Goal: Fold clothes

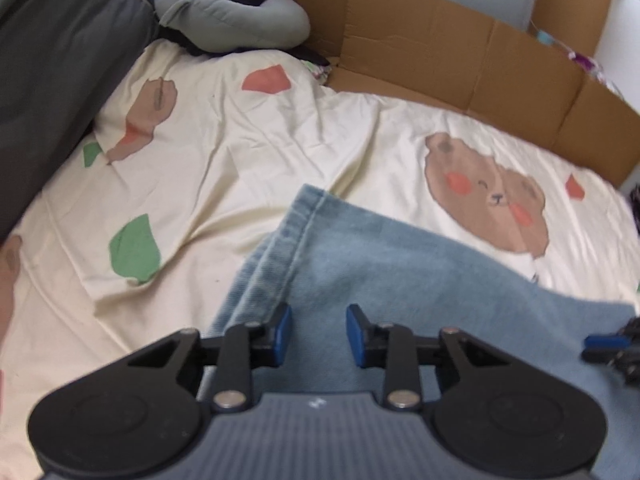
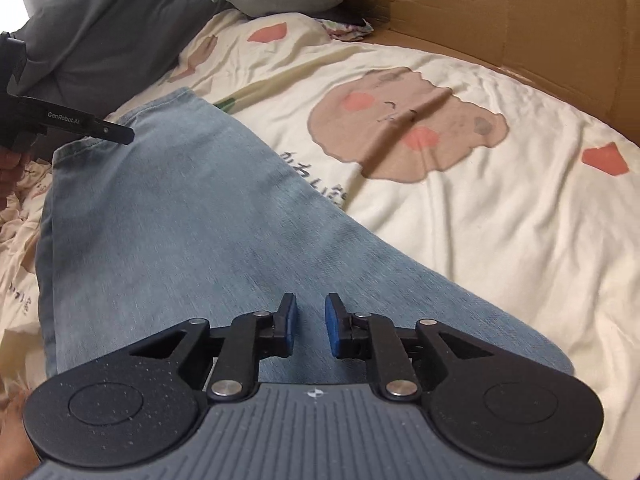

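Light blue jeans [image 1: 400,280] lie folded flat on a cream bedsheet with bear prints [image 1: 248,140]. My left gripper [image 1: 319,330] is open and empty, hovering over the jeans near their hemmed left edge. In the right wrist view the jeans [image 2: 180,216] stretch away toward the upper left. My right gripper [image 2: 311,328] is open and empty above their near end. The left gripper also shows in the right wrist view [image 2: 60,124] over the jeans' far corner. The right gripper's tip shows at the right edge of the left wrist view [image 1: 612,346].
A flattened cardboard box [image 1: 460,52] lines the far side of the bed [image 2: 520,12]. A grey neck pillow [image 1: 236,12] and a dark grey cushion [image 1: 52,60] sit at the back left. The bear-print sheet [image 2: 460,200] spreads to the right.
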### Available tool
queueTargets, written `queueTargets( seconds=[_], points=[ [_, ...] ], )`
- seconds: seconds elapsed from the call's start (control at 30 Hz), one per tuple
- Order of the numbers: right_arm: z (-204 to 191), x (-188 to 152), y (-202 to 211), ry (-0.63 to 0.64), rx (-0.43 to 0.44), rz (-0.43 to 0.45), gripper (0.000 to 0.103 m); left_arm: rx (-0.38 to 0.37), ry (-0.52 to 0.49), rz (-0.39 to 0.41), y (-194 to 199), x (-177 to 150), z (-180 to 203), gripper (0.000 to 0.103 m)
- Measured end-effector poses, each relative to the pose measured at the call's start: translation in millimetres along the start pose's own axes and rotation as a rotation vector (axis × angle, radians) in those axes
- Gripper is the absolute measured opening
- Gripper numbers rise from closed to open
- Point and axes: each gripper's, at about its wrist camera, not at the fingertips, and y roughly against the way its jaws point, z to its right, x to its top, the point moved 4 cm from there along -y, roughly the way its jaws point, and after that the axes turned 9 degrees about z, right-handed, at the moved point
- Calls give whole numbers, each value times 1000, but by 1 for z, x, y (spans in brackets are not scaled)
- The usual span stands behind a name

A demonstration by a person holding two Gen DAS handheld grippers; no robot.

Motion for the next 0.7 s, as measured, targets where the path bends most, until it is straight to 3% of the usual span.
queueTargets(
  seconds=[0.4, 0.7],
  points=[
    [41, -20, 51, -98, -124, 29, 23, 17, -38, -45, 21, 13, 17, 39],
    [65, -38, 70, -128, -180, 63, 22, -71, -33, -52, 23, -1, 62, 43]
  ],
)
